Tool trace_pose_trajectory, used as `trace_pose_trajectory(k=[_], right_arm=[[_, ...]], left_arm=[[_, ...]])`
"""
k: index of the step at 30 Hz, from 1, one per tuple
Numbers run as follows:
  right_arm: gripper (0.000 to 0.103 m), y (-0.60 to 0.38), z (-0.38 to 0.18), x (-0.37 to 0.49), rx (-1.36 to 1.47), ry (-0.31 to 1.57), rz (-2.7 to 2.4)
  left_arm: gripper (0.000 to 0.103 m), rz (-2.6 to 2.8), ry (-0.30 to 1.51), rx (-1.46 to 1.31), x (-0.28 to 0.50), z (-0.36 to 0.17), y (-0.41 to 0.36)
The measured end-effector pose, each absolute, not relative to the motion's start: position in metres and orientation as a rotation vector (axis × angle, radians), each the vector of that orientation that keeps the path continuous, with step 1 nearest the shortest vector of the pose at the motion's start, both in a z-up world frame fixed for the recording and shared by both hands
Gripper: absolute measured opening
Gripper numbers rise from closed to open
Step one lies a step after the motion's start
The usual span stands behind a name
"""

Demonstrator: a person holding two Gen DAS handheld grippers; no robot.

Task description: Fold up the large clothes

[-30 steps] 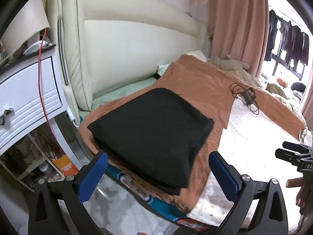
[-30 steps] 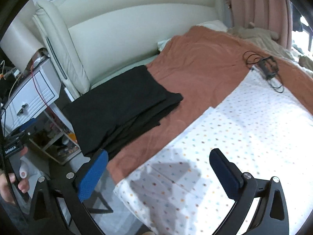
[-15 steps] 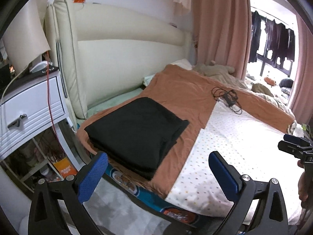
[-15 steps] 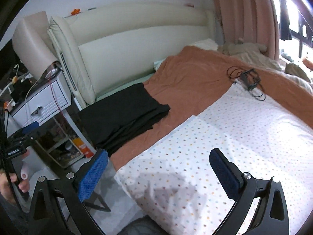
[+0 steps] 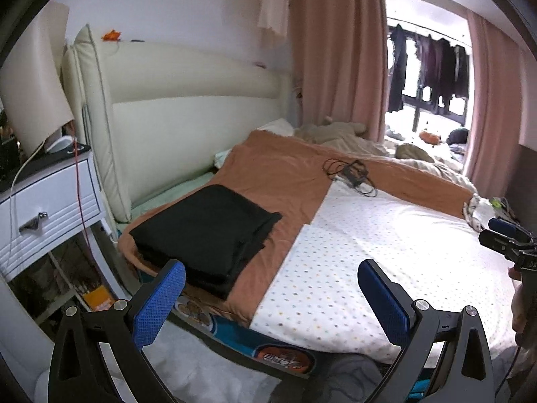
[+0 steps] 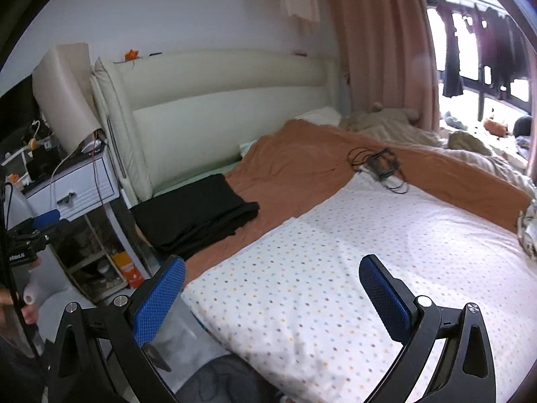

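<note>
White nightstand (image 5: 50,201) far left, a red cable (image 5: 80,188) hanging down its front, and a lamp shade (image 5: 32,90) above it. Cream padded headboard (image 5: 188,110) next to it.

Folded black garment (image 5: 208,235) lies as a flat stack on the orange blanket (image 5: 285,174), at the bed's near left corner close to the headboard. In the right wrist view it's the same stack (image 6: 198,215), with its edge layers visible on the near side.

Left gripper (image 5: 272,288): jaws wide apart, holding nothing, held off the bed edge with the garment just past its left finger.

Polka-dot sheet (image 5: 379,255) covers the middle and right of the bed, butting against the blanket. Black coiled cable with adapter (image 5: 352,173) sits at the seam, well apart from the garment.

Right gripper (image 6: 272,288): jaws wide apart, empty, above the polka-dot sheet. It also shows at the right edge of the left wrist view (image 5: 506,241).

Pink curtains (image 5: 335,53) and dark clothes on a rail (image 5: 429,67) at the window, far right.
</note>
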State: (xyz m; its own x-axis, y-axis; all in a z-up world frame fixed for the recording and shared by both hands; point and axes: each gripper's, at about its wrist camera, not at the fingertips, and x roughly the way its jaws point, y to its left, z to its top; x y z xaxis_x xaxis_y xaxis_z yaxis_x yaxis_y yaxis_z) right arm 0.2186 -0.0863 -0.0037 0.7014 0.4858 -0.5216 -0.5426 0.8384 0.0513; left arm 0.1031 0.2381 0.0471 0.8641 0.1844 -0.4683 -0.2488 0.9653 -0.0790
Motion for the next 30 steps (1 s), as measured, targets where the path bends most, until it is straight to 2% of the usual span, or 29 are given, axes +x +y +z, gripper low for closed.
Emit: trace_pose_trajectory(k=[13,30], right_arm=[[0.103,-0.170,-0.014,0.148,-0.111,0.479,0.416],[0.103,-0.245,-0.051,0.078,-0.027,0.461,0.261]], left_arm=[[0.103,0.124,0.398,-0.099,0.060,0.042,0.161],[0.103,0.020,0.386,-0.102,0.032,-0.014,0.103]])
